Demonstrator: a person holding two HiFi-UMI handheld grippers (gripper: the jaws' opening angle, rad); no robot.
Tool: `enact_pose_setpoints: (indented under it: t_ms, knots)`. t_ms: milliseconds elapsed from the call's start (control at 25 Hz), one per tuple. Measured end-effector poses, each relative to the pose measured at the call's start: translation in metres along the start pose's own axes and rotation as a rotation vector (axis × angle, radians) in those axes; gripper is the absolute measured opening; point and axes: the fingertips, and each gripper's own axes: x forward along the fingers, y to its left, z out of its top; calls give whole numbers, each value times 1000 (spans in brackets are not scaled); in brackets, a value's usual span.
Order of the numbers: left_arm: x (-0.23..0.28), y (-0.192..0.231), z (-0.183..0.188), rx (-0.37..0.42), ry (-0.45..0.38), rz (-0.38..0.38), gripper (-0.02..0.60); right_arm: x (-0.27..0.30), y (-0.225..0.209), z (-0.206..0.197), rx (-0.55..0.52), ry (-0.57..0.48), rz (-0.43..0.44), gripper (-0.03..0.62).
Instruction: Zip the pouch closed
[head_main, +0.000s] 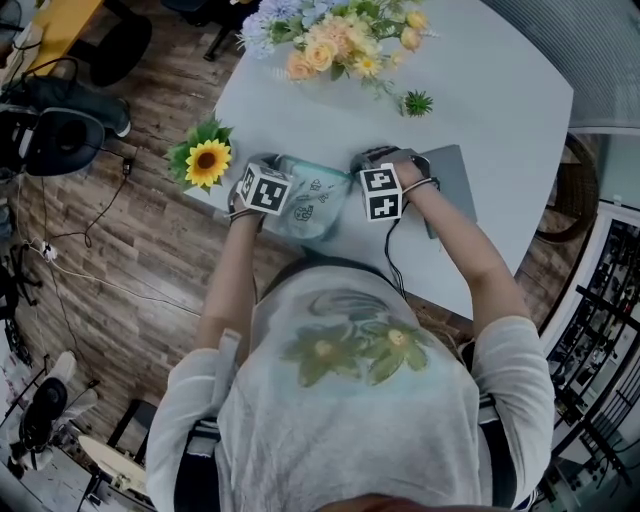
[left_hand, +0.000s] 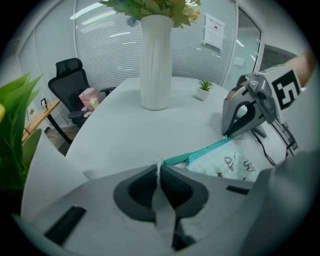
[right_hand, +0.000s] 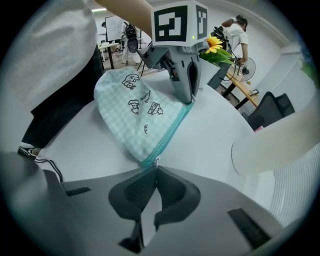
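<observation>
The pouch (head_main: 315, 205), pale mint check with small printed drawings, lies on the light grey surface (head_main: 480, 100) near its 6 o'clock edge, stretched between the two tools. The left tongs (head_main: 262, 172) sit at the pouch's 9 o'clock end, pinched closed on a thin bit of fabric at its corner. The right tongs (head_main: 383, 165) sit at the 3 o'clock end, clamped on the small zipper pull (right_hand: 156, 161), with no gap between the pads. The teal zipper (right_hand: 172, 130) runs taut from one tool to the other (how far it is closed cannot be told). A sunflower (head_main: 207, 163) stands at the pouch's 9 o'clock. A bouquet (head_main: 335, 40) in a white vase (left_hand: 156, 60) stands at 12 o'clock, with a small potted plant (head_main: 417, 102) at 1 o'clock.
</observation>
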Motion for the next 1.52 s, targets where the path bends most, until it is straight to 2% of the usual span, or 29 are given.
enact_pose_setpoints:
  t_ms: [80,240,440,680,840,960,1080,1200,1320,1520]
  knots:
    - [0,0,-1,-1,0,2,28,-1,2,1,21,-11,-19,17]
    - [2,0,0,12,-1,5,28,-7,12,3,135,-64,6,17]
    - [2,0,-1,0,-13,0,28,-4,13,2,196,-79,-44,17]
    - [1,0,0,47,-32,21,28,-3,11,3,194,-79,-86,18]
    - [0,0,-2,101,-18,26,31,-5,9,2,286,-48,-98,19]
    - [-7,0,-2,39,-33,18,46,-8,6,-2,355,-32,-145,28]
    - [-23,3,5,-59,-118,26,62,-18,5,-2,497,-65,-190,94]
    - [-43,-1,8,-123,-179,31,68,-39,1,5,730,-161,-252,97]
    - [-64,-11,14,-145,-245,36,69,-64,-6,13,930,-276,-329,97]
    - [-98,-33,27,-143,-357,43,69,-104,-12,31,1089,-430,-443,95]
